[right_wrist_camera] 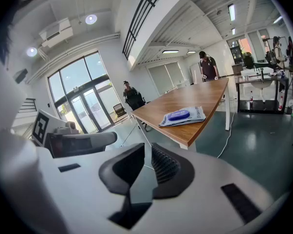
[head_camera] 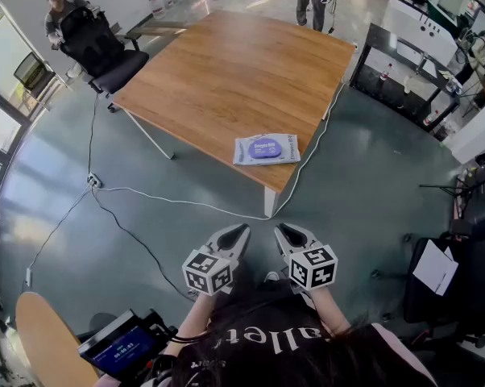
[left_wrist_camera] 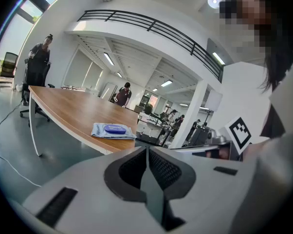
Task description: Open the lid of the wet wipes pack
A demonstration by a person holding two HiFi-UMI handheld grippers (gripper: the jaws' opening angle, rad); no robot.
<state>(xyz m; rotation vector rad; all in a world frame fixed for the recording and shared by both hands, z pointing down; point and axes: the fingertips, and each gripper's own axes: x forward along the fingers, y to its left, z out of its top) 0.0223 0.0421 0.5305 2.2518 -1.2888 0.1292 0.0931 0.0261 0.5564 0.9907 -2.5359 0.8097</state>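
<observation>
I'm looking down on a big hall with a grey-green floor and a wooden table ahead of both tools. The pack lies flat on the table's nearest corner, well ahead of the tools and a little to the right of them, with its blue oval lid facing up and closed.

The left gripper is held close to the body over the floor, well short of the table. Its jaws meet at the tips with nothing between them.

The right gripper hangs just beside the left one, also over the floor. Its jaws are drawn in to a thin slit and hold nothing.

A white cable crosses the floor between the tools and the table. Beyond the table's far edges I see two people.
</observation>
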